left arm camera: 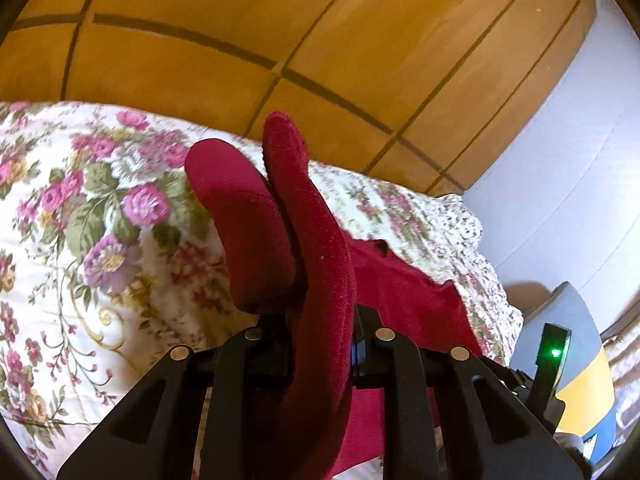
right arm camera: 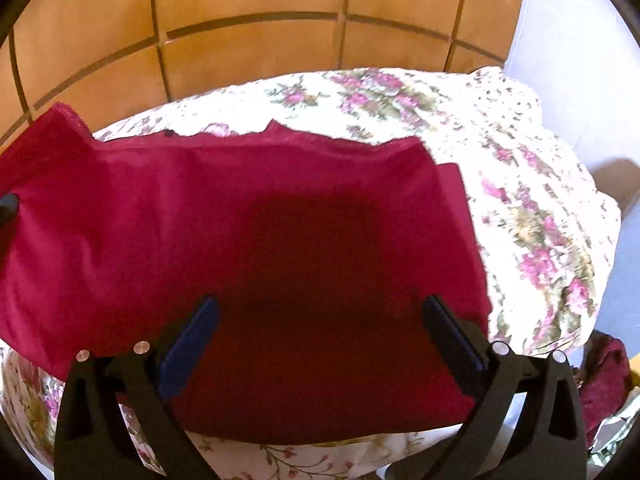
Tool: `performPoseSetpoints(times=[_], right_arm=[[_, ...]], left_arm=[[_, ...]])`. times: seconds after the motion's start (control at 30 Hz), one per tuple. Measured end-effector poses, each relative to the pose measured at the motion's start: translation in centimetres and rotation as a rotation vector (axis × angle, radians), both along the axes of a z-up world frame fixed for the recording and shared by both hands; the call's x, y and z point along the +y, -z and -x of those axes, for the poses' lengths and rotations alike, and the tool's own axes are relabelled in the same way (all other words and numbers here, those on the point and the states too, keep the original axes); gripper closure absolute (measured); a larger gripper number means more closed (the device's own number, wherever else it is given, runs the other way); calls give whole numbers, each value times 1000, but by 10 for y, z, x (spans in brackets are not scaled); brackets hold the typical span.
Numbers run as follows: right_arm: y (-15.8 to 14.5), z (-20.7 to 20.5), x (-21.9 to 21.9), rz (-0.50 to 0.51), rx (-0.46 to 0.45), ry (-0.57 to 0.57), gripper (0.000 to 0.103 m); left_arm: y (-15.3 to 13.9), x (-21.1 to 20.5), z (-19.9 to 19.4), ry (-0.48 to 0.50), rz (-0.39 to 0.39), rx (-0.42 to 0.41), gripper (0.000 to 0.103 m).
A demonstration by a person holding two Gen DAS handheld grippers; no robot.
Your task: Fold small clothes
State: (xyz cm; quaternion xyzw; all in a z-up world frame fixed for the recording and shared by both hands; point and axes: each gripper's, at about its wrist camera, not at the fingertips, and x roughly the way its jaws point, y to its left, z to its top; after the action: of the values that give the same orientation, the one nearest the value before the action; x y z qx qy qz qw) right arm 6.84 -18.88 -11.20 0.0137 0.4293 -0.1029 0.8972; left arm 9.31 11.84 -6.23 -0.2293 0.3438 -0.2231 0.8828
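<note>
Between the nearly closed fingers of the left gripper (left arm camera: 320, 344) a bunched edge of the soft crimson knit garment (right arm camera: 256, 216) is pinched, its fold rising beyond the fingertips in two rounded lobes. Ahead of the right gripper (right arm camera: 320, 324), whose blue-padded fingers stand spread and empty, the rest of the cloth lies mostly flat. It rests on the white quilted bed cover printed with pink roses (right arm camera: 520, 184), so I judge the first fold only begun, with squaring still to do.
</note>
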Motion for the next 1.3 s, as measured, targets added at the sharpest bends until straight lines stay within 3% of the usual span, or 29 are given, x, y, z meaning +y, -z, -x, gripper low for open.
performPoseSetpoints(times=[0.4, 0.6, 0.77, 0.9, 1.03, 1.3], right_arm=[[2, 0, -15, -88, 37, 61, 2], [-9, 6, -48, -225, 36, 145, 2], [-37, 26, -115, -408, -46, 332, 2], [-49, 47, -162, -564, -109, 468, 2], [-53, 60, -189, -641, -146, 551, 2], [-52, 64, -199, -715, -151, 560, 2]], left_arm=[[-42, -37, 9, 73, -15, -92, 84], [-58, -66, 10, 117, -61, -123, 84], [-65, -98, 13, 153, -144, -148, 84], [-66, -134, 16, 206, -219, -163, 84], [-62, -170, 17, 275, -249, -170, 84], [-34, -243, 19, 374, -346, -155, 84]])
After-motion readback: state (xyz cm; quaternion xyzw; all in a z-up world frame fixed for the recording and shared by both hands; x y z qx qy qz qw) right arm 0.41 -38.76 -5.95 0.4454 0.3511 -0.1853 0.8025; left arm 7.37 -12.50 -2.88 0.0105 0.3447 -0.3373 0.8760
